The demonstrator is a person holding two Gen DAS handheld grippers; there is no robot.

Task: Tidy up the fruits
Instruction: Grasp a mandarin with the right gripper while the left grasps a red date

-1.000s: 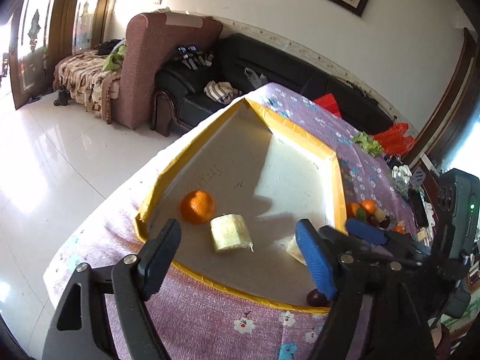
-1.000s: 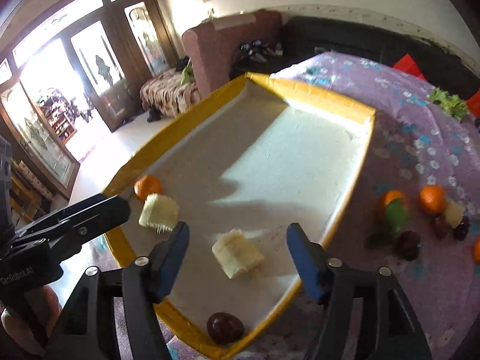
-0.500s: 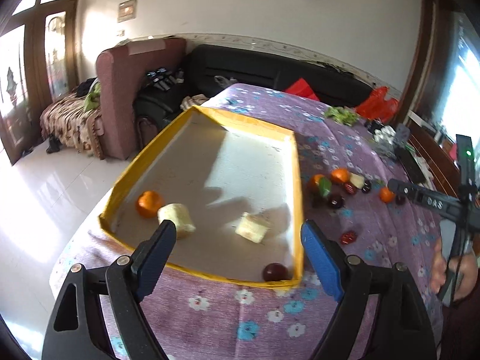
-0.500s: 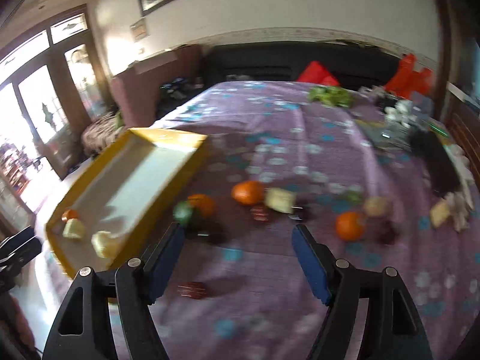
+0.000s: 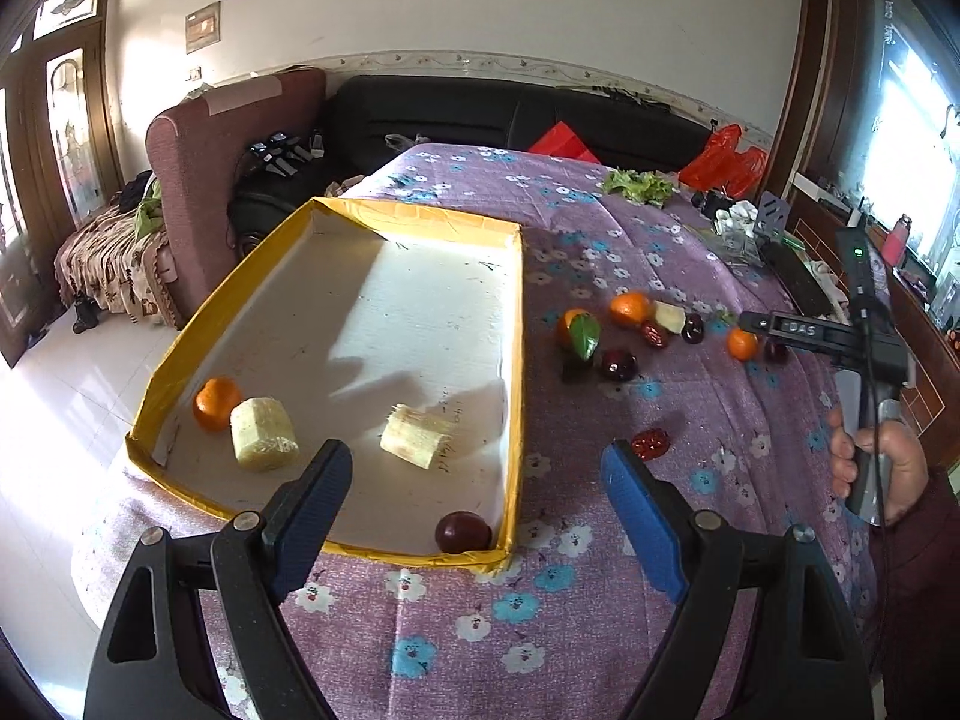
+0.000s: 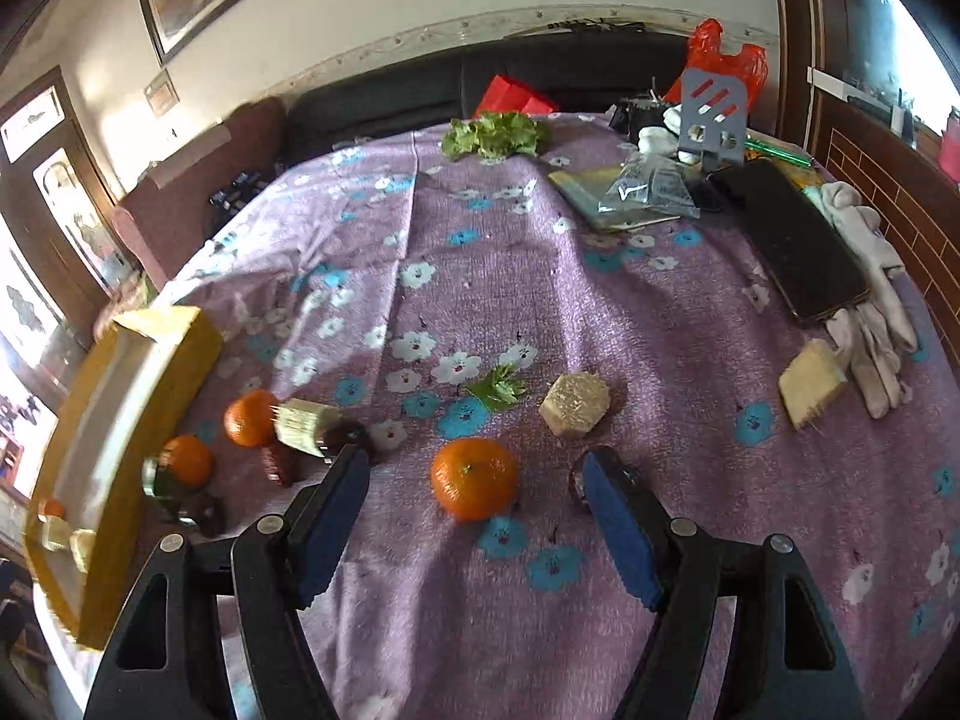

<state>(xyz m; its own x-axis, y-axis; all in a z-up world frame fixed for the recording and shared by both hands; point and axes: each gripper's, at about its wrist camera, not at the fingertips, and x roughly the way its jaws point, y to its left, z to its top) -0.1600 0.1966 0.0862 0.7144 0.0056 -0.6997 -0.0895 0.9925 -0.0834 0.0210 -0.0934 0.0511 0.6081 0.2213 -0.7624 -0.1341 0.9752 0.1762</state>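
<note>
Both tongs wide open, nothing held; R lined up on a loose orange

L gripper (image 5: pixel 477 483) hangs empty over yellow tray (image 5: pixel 513 360) w/ orange, 2 pale chunks, dark fruit inside. R gripper (image 6: pixel 474 519), jaws just opened, frames orange (image 6: pixel 474 478) on purple cloth (image 6: pixel 510 276): round fruit may roll off the pads, or R pad may knock the dark fruit (image 6: pixel 577 480) beside it

Matt cloth tablecloth (image 6: pixel 510 276), glossy orange (image 6: pixel 474 477)

- From above the near edge, the bench (image 5: pixel 600 630) is looked down on by the left wrist view, the yellow tray (image 5: pixel 513 360) just ahead of the left gripper (image 5: pixel 477 498).
- The loose fruit farther right is viewed closely over the right gripper (image 6: pixel 474 519).
- Tray and fruit cluster are shared.
</note>
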